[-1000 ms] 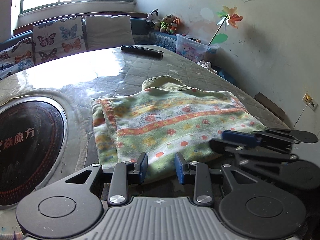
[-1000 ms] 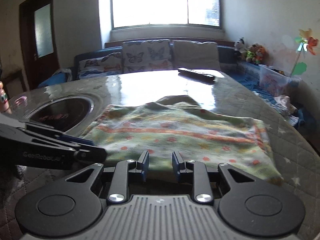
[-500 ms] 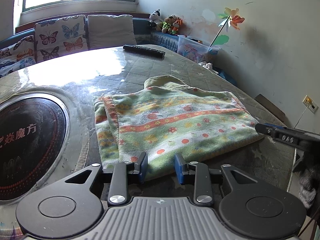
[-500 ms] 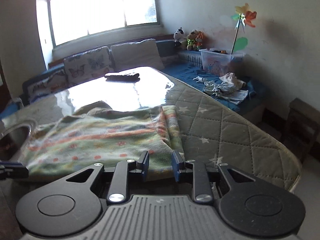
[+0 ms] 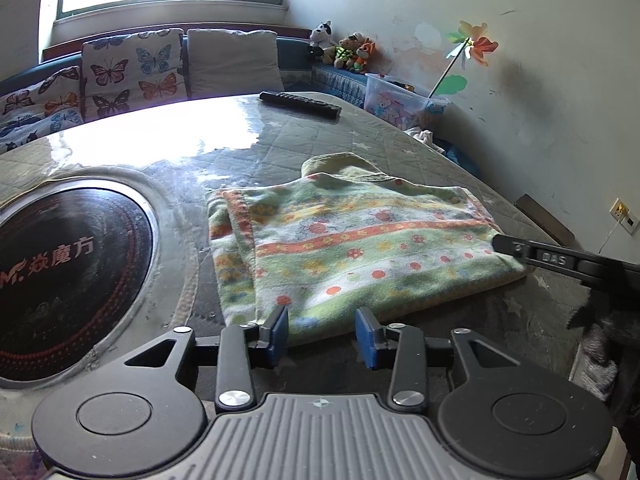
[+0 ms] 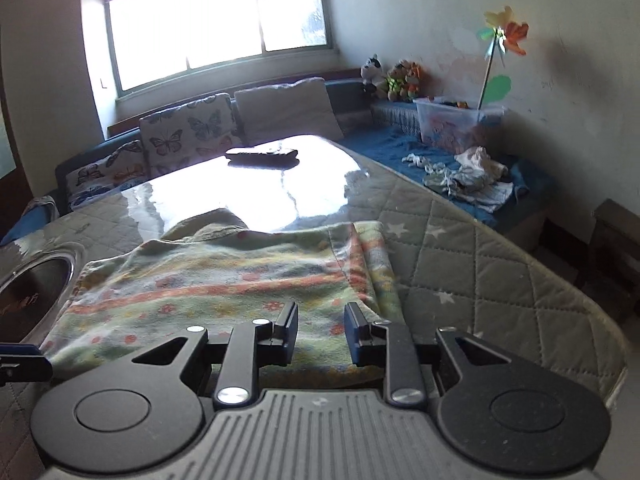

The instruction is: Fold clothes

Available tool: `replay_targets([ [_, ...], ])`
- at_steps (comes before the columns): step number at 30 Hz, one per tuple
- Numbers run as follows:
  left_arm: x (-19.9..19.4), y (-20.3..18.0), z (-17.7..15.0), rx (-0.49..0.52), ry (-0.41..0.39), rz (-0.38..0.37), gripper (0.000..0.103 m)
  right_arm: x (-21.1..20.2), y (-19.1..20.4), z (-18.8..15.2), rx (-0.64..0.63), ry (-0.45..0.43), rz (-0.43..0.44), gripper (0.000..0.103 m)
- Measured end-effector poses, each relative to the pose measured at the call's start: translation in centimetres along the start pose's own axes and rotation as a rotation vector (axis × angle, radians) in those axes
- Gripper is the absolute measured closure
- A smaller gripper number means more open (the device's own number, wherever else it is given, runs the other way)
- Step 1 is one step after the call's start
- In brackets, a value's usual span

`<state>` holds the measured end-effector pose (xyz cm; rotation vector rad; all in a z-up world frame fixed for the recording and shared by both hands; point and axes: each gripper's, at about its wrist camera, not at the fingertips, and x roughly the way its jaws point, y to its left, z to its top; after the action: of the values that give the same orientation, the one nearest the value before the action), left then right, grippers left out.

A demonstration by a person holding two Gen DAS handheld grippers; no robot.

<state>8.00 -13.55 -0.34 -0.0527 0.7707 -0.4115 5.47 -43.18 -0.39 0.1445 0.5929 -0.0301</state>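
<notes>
On the quilted table, left wrist view first:
Garment: the folded green floral garment (image 5: 360, 248) lies flat at my 12 o'clock, its orange stripe running from 9 toward 3 o'clock.
Left gripper: my left gripper (image 5: 322, 334) sits low at 6 o'clock with its blue pads (image 5: 279, 330) set wide apart and nothing between them; the near hem of the garment lies just beyond the tips.
Right gripper: it (image 5: 560, 260) reaches in from 3 o'clock, its tip at the garment's right edge; I cannot tell from this side whether it touches the cloth.
Round black plate: the inset disc (image 5: 68, 276) with white characters fills 9 o'clock, just beside the garment's left fold.
Remote: a black remote (image 5: 300, 105) lies far off at 12 o'clock, well apart from the garment.
Table: its quilted cover (image 5: 400, 148) shows white stars under a glossy sheet.

Over the garment, right wrist view:
Right gripper: my right gripper (image 6: 321, 334) hovers with its fingers wide and empty, the garment (image 6: 224, 280) spread below and ahead of them.
Garment edge: the folded right side runs from 12 toward 5 o'clock, near the right finger.
Left gripper: a blue-tipped sliver (image 6: 22, 356) shows at 9 o'clock by the garment's near left corner.
Remote: it (image 6: 262, 155) sits at 12 o'clock in window glare.
</notes>
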Motion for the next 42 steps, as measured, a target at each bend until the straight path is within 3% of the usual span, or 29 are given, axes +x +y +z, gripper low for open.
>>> replay_targets([
  [3,-0.2,0.0,-0.2,-0.013,0.001,0.005,0.053,-1.0,0.7,-0.3,-0.002,-0.008,0.018,0.061],
  [22,-3.0,-0.5,-2.6,-0.004,-0.038,0.014,0.014,-4.5,3.7,-3.2,0.023,-0.006,0.064,0.048],
  [28,-3.9,-0.7,-3.2,-0.005,-0.055,0.016,0.009,-5.5,3.7,-3.9,0.029,-0.005,0.061,0.040],
  [31,-4.4,-0.8,-3.5,-0.002,-0.061,0.019,0.007,-5.9,3.8,-4.4,0.028,-0.004,0.061,0.023],
  [42,-5.9,-0.8,-4.5,-0.006,-0.091,0.029,0.000,-7.4,5.0,-5.0,-0.004,-0.023,0.079,0.010],
])
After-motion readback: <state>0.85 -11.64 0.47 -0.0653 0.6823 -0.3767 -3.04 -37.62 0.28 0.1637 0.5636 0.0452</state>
